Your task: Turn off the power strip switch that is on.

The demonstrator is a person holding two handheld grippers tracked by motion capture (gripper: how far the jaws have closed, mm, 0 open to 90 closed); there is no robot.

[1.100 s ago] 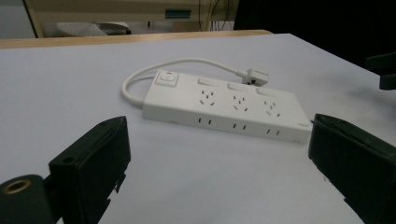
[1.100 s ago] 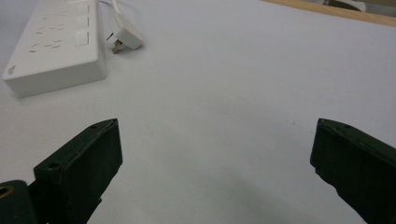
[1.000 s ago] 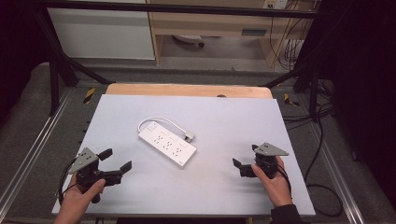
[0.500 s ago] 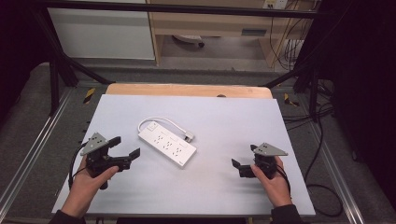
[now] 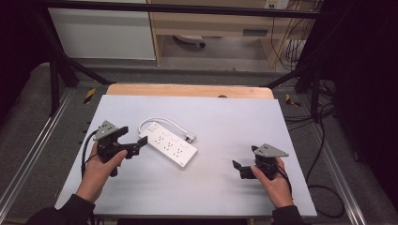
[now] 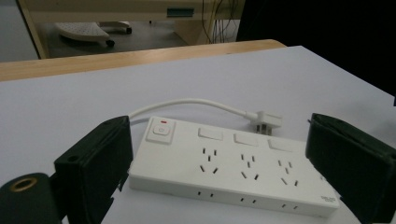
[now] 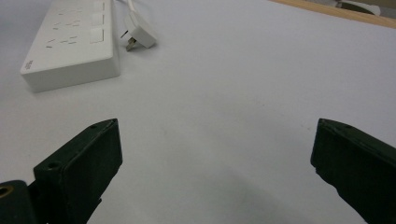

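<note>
A white power strip [image 5: 170,146] lies flat and askew near the middle of the white tabletop [image 5: 220,112]. Its short cord loops back to a plug [image 5: 189,138] resting beside it. My left gripper [image 5: 133,139] is open right at the strip's left, switch end. In the left gripper view the strip [image 6: 224,172] lies just ahead of the open gripper [image 6: 219,140], its jaws spread about as wide as the strip is long. My right gripper [image 5: 244,158] is open at the front right, well apart from the strip [image 7: 70,42] and plug [image 7: 140,39], over bare table [image 7: 215,140].
A wooden strip [image 5: 187,90] runs along the table's far edge. Metal frame rails [image 5: 33,154] flank both sides. Beyond the table stand a wooden shelf unit [image 5: 211,23] and cables [image 5: 300,51] on the floor.
My left gripper has moved forward and to the right, from the front left corner up to the power strip's left end. The right gripper has stayed put.
</note>
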